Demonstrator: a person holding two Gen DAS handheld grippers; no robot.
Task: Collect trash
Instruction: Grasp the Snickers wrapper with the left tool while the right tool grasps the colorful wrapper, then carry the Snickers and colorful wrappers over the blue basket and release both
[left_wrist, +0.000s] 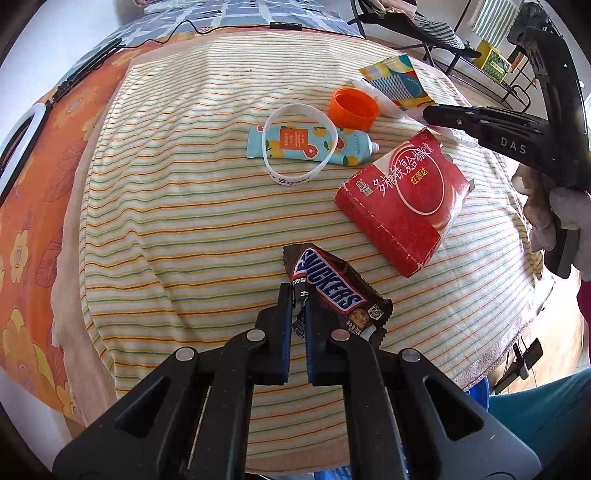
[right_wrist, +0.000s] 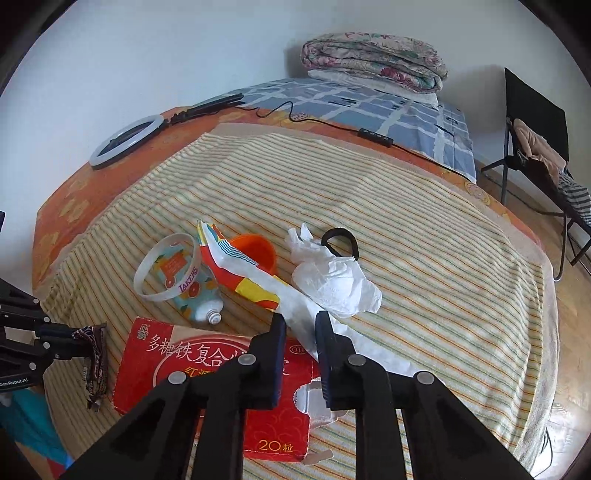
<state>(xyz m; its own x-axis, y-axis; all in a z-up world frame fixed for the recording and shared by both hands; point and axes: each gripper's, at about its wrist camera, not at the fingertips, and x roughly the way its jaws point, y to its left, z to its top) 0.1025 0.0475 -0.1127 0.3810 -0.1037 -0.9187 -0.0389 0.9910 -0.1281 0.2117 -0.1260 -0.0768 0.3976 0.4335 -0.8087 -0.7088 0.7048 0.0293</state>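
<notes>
My left gripper (left_wrist: 298, 295) is shut on a brown Snickers wrapper (left_wrist: 332, 288), held just above the striped towel (left_wrist: 184, 221); it also shows in the right wrist view (right_wrist: 94, 354). My right gripper (right_wrist: 300, 319) is closed on the white end of a colourful torn packet (right_wrist: 243, 273); in the left wrist view the packet (left_wrist: 395, 79) lies at its tip. A red medicine box (left_wrist: 404, 197) lies under the right gripper (left_wrist: 428, 112). A crumpled white tissue (right_wrist: 332, 277) lies to the right.
An orange cap (left_wrist: 352, 107), a hand-cream tube (left_wrist: 306, 146) and a white wristband (left_wrist: 299, 144) lie mid-towel. A black hair tie (right_wrist: 341, 242) sits behind the tissue. A ring light (right_wrist: 125, 140) and cable lie on the bed; a chair (right_wrist: 535, 147) stands at right.
</notes>
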